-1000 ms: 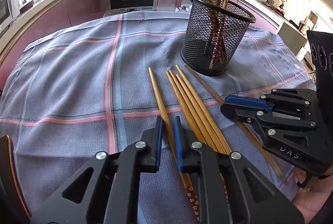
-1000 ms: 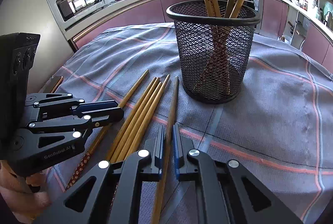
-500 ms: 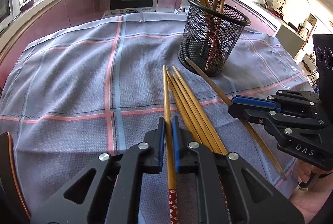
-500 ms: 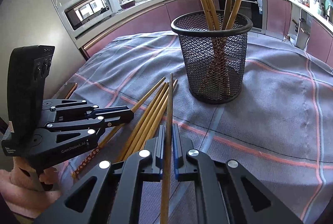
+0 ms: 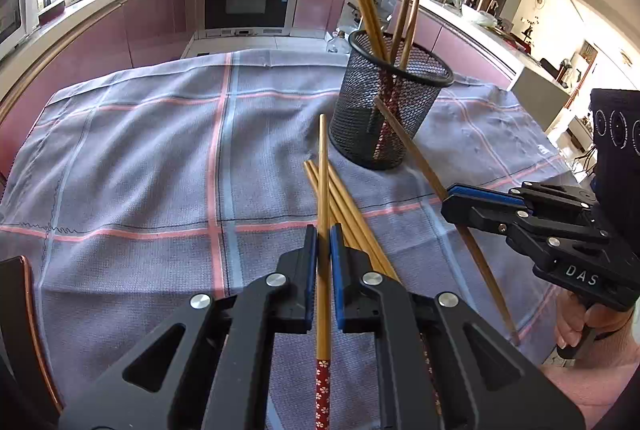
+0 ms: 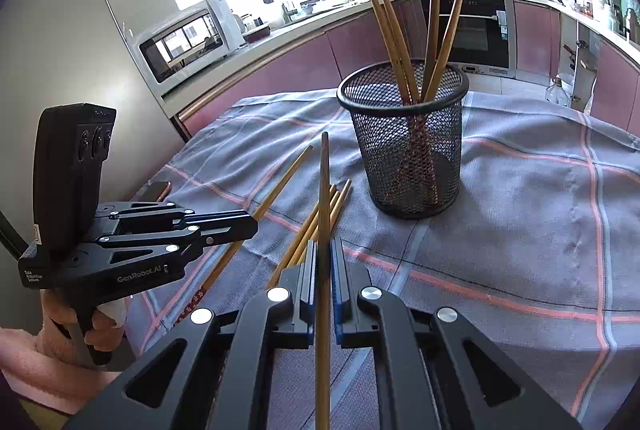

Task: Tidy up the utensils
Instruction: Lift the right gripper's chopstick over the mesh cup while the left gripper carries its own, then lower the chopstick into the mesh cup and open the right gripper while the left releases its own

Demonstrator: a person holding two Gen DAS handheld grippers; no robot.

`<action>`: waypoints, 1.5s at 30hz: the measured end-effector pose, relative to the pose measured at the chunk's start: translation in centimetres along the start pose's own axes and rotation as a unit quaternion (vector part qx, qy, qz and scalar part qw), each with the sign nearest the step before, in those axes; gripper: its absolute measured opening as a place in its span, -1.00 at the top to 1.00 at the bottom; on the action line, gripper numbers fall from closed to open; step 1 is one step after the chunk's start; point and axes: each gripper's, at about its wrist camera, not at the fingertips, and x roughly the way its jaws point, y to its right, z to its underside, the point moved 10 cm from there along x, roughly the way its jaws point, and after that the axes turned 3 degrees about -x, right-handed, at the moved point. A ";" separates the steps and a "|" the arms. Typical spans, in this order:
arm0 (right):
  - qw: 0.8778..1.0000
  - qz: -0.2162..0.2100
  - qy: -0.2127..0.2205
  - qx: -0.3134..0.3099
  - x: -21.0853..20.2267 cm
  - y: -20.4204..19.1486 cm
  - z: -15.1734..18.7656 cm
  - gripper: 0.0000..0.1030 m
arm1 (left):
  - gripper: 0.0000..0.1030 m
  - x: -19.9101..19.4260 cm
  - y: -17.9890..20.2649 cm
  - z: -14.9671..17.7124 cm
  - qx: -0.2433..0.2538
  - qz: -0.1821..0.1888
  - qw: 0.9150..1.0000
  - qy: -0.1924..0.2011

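In the left wrist view my left gripper is shut on a bamboo chopstick with a red patterned end, its tip raised toward the black mesh cup. The right gripper appears at the right, holding a darker chopstick slantwise. In the right wrist view my right gripper is shut on that darker chopstick. The left gripper and its chopstick show at the left. Three loose chopsticks lie on the cloth between the grippers. The mesh cup holds several chopsticks upright.
A grey plaid cloth covers the table. A dark flat object with a copper rim lies at the table's left edge. Kitchen counters, an oven and a microwave stand beyond. A hand grips the left gripper's handle.
Both grippers have risen, each lifting its chopstick off the cloth with the tip tilted up. The mesh cup now looks farther away and lower in both views.
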 end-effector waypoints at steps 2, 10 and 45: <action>1.000 -0.001 0.007 0.001 -0.5 0.1 -0.3 0.89 | 0.85 -0.6 0.2 -0.2 0.001 0.003 1.000 0.006; 0.999 -0.004 0.034 0.011 -2.1 0.7 -1.4 0.89 | 0.85 -2.8 0.6 -1.2 -0.006 0.031 0.999 0.025; 0.986 0.011 0.166 -0.007 -9.1 1.6 -9.3 0.89 | 0.85 -11.7 4.9 -10.1 0.005 0.110 0.982 0.152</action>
